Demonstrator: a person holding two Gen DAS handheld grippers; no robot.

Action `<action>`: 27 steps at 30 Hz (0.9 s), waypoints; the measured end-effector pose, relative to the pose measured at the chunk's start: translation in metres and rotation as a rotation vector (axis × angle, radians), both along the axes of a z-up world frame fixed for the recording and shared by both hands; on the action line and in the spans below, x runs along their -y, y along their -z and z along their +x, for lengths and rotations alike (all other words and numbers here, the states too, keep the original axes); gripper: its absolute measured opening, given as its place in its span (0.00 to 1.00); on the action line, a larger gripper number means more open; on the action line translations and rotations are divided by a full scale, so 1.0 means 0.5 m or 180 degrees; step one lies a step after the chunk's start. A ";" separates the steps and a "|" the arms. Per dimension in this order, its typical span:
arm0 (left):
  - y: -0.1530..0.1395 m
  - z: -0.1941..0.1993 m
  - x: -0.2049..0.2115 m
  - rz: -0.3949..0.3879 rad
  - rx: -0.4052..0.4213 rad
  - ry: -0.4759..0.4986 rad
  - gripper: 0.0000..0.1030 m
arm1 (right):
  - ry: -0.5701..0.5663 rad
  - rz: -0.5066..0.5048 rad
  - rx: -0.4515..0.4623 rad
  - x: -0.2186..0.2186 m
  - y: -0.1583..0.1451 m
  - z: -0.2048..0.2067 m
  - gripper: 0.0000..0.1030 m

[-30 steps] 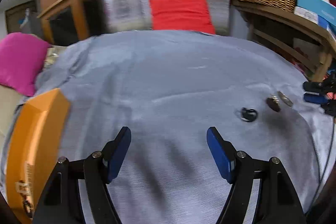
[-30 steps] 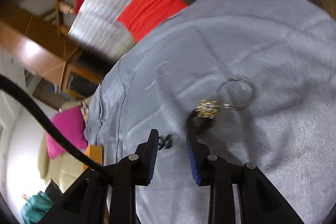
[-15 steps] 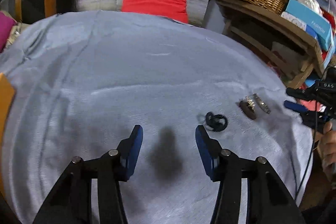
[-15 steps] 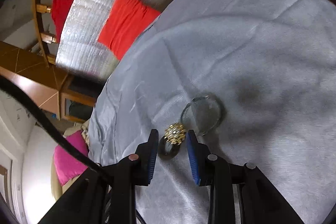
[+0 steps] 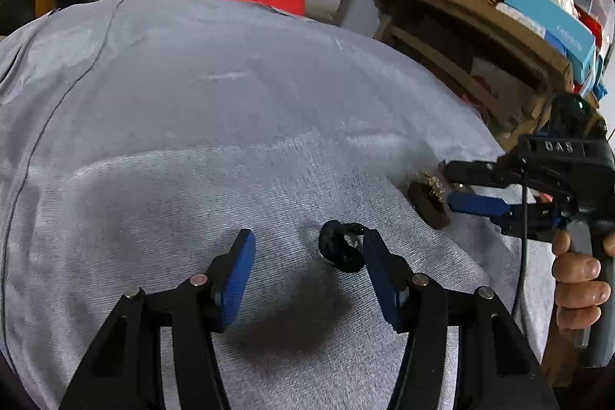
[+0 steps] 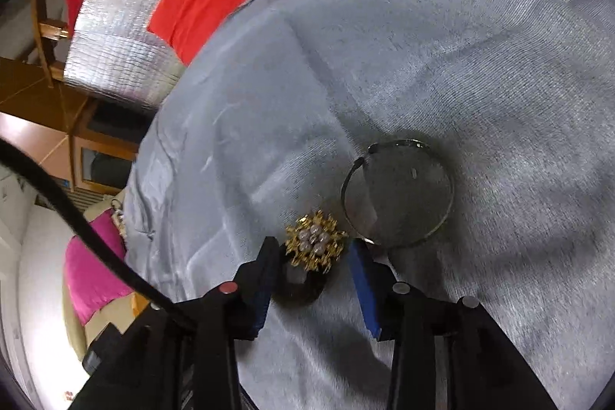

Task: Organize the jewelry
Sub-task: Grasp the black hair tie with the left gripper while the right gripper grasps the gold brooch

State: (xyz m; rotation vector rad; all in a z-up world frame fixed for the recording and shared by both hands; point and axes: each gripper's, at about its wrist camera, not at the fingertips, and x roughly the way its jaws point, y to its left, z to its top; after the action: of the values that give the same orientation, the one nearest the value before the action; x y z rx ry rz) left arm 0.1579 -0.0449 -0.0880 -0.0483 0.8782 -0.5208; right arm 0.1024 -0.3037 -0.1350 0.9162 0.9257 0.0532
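the left gripper (image 5: 307, 256) has swung over and dropped toward the black ring (image 5: 341, 246), now low centre by its right finger, jaws opening, nothing held. the right gripper (image 6: 313, 262) has closed in on the gold brooch (image 6: 315, 244), lower centre, jaws opening around it, ungripped; the bangle (image 6: 398, 193) lies just beyond.

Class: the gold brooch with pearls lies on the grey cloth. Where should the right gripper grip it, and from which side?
Grip the gold brooch across its spiky rim, coming down from above. It lies flat, face up on a dark pad, so only the edges offer purchase. The right gripper, jaws opening, already straddles it.
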 end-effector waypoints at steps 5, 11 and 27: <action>-0.006 -0.009 0.007 0.0049 0.0040 0.0047 0.59 | -0.0009 -0.0207 -0.0026 -0.024 0.002 0.022 0.48; -0.005 -0.021 0.024 0.0215 0.0186 0.0186 0.39 | -0.0016 -0.0555 -0.0012 -0.048 -0.014 0.027 0.37; -0.049 -0.070 -0.044 0.0179 0.0295 0.0160 0.19 | -0.0232 -0.0341 0.0493 -0.066 -0.072 -0.024 0.30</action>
State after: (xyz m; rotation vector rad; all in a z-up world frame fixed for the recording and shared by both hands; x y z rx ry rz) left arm 0.1231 -0.0231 -0.0637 0.0490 0.8045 -0.5408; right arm 0.0902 -0.2708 -0.0991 0.7680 0.8097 0.1338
